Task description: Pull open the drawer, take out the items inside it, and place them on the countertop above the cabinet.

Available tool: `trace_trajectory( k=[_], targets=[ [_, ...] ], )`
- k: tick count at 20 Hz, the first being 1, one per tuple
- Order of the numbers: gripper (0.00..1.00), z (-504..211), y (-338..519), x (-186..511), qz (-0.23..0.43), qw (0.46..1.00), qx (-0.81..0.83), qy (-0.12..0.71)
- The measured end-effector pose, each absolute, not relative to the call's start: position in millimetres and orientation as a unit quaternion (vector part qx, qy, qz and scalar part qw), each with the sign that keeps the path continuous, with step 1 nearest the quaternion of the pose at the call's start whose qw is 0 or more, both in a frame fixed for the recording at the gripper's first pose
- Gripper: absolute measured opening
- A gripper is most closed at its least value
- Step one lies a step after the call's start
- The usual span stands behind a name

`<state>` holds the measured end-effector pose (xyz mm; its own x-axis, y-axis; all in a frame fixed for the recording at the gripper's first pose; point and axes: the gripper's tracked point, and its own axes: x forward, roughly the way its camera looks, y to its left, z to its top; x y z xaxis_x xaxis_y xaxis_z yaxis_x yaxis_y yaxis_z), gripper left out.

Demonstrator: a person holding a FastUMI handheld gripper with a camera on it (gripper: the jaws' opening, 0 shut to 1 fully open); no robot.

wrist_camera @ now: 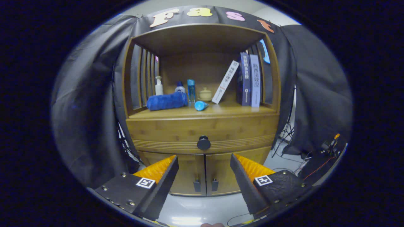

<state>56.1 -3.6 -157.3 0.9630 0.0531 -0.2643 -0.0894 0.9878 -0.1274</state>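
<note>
- Gripper (204, 160): fingers spread wide, nothing between them, not touching cabinet (164, 127).
- Drawer (176, 135) is closed, front flush w/ cabinet face; its round dark knob (204, 143) sits at 12 o'clock from the finger gap, just beyond the tips.
- Free room between tips and knob; bare floor (202, 208) under the fingers.
- Countertop (240, 110) above drawer: rolled blue towel (167, 101) at 11 o'clock of knob, near front edge; small blue item (200, 105) lying at 12.
- Behind: bottles (191, 90), small jar (205, 94); books (249, 80) at 1 o'clock.
- Open strip of countertop along front edge, right of blue item.
- Two lower doors (189, 171) shut.
</note>
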Motion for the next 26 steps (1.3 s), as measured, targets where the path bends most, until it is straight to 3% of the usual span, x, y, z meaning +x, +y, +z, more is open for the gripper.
trace_trajectory(
  k=[15,26],
  targets=[
    [0.99,46,31,-22,0.035,0.998,-0.059,0.001],
    [0.99,59,30,-47,0.022,0.997,-0.071,-0.011]
  ],
)
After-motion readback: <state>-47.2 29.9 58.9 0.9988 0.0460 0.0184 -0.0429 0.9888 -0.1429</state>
